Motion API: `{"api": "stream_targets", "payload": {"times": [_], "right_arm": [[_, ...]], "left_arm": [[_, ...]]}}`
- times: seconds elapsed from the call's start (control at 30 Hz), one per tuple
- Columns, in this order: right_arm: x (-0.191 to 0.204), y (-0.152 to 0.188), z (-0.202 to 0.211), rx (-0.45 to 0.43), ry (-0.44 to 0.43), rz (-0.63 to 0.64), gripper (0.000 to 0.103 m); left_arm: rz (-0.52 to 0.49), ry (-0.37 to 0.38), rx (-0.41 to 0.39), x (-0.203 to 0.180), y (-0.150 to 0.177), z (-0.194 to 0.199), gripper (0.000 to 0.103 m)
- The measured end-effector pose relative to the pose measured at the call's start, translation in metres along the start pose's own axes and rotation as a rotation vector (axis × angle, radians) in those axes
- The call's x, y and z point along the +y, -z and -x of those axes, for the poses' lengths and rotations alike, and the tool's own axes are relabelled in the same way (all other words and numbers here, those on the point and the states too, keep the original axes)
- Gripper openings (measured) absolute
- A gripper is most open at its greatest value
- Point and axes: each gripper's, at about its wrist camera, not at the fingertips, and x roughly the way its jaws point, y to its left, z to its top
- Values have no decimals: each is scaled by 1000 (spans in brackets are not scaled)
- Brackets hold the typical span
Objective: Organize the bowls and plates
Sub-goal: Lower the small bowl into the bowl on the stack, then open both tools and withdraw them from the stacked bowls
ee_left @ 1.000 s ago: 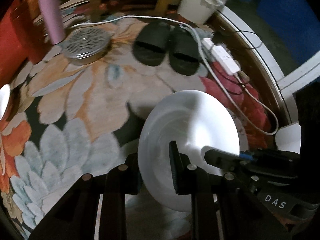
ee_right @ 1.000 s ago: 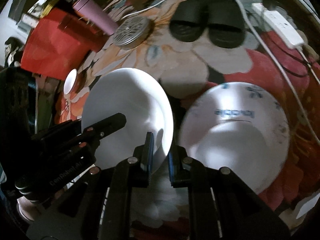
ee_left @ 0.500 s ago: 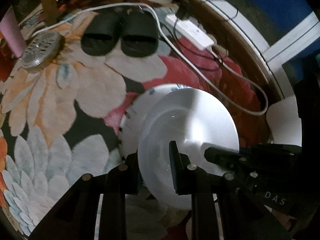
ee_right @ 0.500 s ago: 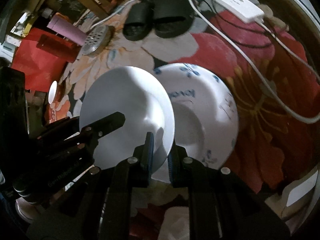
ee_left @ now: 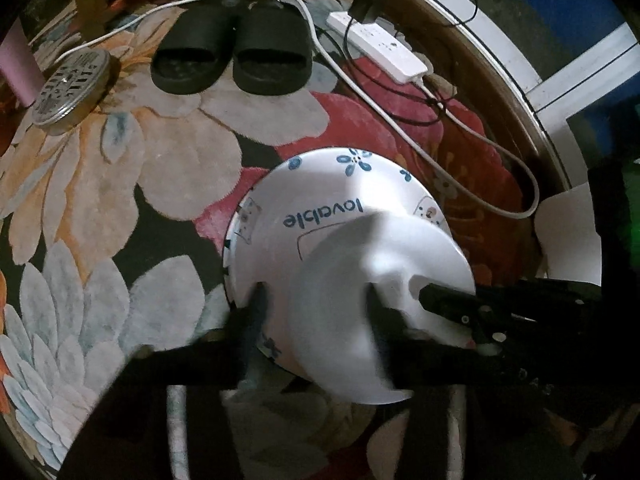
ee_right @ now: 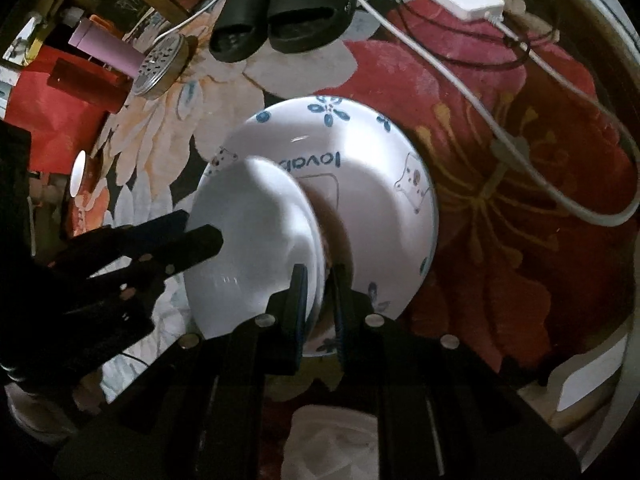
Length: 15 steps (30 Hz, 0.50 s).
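Jaws: left gripper (ee_left: 316,316) just let go, spread wide either side of white plate (ee_left: 372,312) rim; right gripper (ee_right: 318,292) pinches plate's other rim; plate hangs tilted over printed bowl (ee_right: 376,200) on flowery rug (ee_left: 120,184).

Risk: one-sided hold; smooth shiny plate may slip, bang bowl, chip; white cable (ee_right: 532,160) just beside bowl could snag.

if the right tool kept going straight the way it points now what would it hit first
Most likely the patterned plate lying on the rug. The right tool, shut on the plain white plate, points steeply down at it; depth is hard to judge.
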Motion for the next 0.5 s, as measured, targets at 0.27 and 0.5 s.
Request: {"api": "stream_targets", "payload": {"times": [0.27, 0.5], "right_arm": [[2, -3, 2, -4, 27, 3, 15], [5, -9, 20, -113, 65, -2, 83]], "left_arm": [[29, -31, -28, 15, 2, 10, 95], [92, -80, -33, 40, 10, 12, 100]]}}
